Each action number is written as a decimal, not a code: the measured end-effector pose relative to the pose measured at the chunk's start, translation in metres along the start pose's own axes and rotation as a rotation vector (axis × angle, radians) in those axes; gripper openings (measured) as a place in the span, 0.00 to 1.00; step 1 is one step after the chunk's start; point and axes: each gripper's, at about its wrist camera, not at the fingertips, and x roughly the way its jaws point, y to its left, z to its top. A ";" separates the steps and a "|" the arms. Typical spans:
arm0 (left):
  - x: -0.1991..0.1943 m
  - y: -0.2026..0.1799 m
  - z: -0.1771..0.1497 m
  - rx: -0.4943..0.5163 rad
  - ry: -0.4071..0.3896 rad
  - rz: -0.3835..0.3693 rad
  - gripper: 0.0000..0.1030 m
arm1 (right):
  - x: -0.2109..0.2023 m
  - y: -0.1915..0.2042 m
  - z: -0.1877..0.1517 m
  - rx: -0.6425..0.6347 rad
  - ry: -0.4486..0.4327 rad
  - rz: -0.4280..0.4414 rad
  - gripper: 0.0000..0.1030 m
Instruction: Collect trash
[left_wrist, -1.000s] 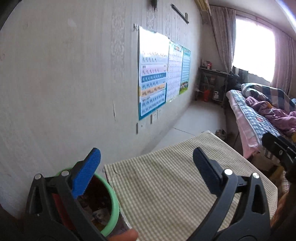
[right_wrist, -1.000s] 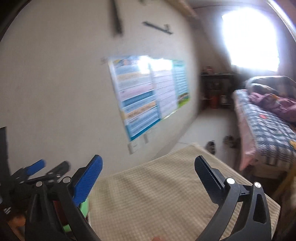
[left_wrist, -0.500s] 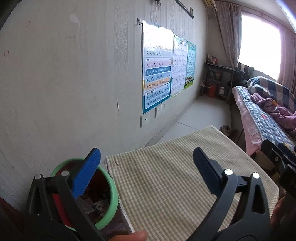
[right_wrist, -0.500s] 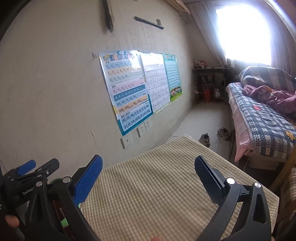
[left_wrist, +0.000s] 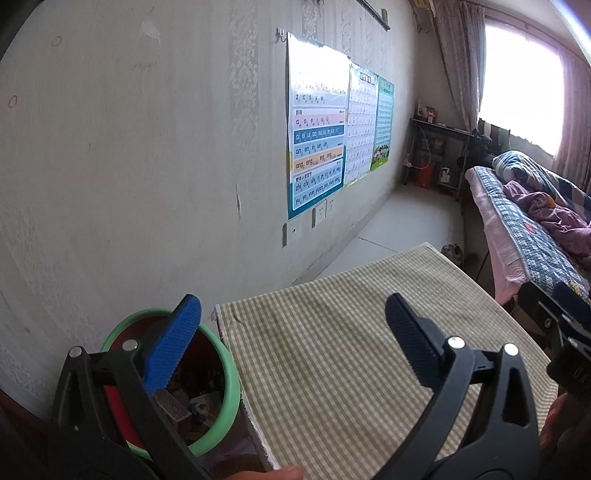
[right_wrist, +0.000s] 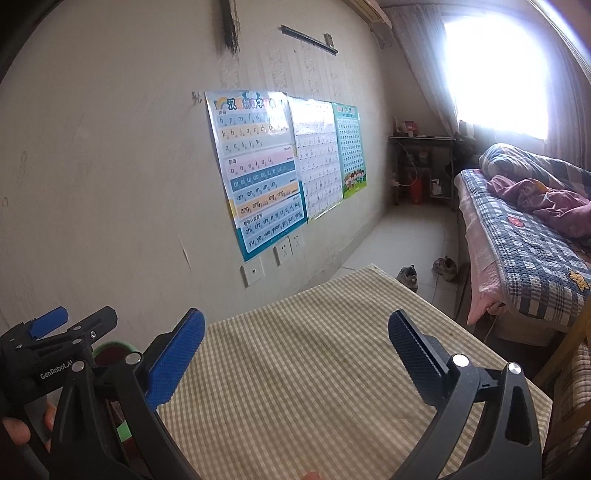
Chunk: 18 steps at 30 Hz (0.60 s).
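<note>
A green-rimmed red trash bin (left_wrist: 225, 387) stands on the floor at the table's left edge, with scraps of wrappers inside; a sliver of its rim shows in the right wrist view (right_wrist: 110, 349). My left gripper (left_wrist: 291, 325) is open and empty, its left finger over the bin and its right finger over the checked tablecloth (left_wrist: 351, 350). My right gripper (right_wrist: 295, 339) is open and empty above the same tablecloth (right_wrist: 303, 369). The left gripper's body also shows at the left of the right wrist view (right_wrist: 55, 350). No loose trash shows on the cloth.
A wall with posters (left_wrist: 317, 144) and sockets runs along the left. A bed with a checked quilt (right_wrist: 524, 240) stands at the right. Shoes (right_wrist: 408, 275) lie on the floor beyond the table. A shelf (left_wrist: 436, 155) stands by the bright window.
Both views have tilted down and steadied, showing more of the tablecloth and bin. Both grippers stay open and empty.
</note>
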 end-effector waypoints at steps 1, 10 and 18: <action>0.000 0.000 0.000 -0.001 0.002 0.000 0.95 | 0.000 0.000 0.000 -0.001 0.002 0.000 0.94; 0.003 0.001 -0.001 0.001 0.013 -0.002 0.95 | 0.002 0.002 -0.001 -0.009 0.009 -0.002 0.94; 0.005 0.002 -0.002 -0.002 0.022 -0.002 0.95 | 0.004 -0.001 -0.003 -0.012 0.017 -0.004 0.94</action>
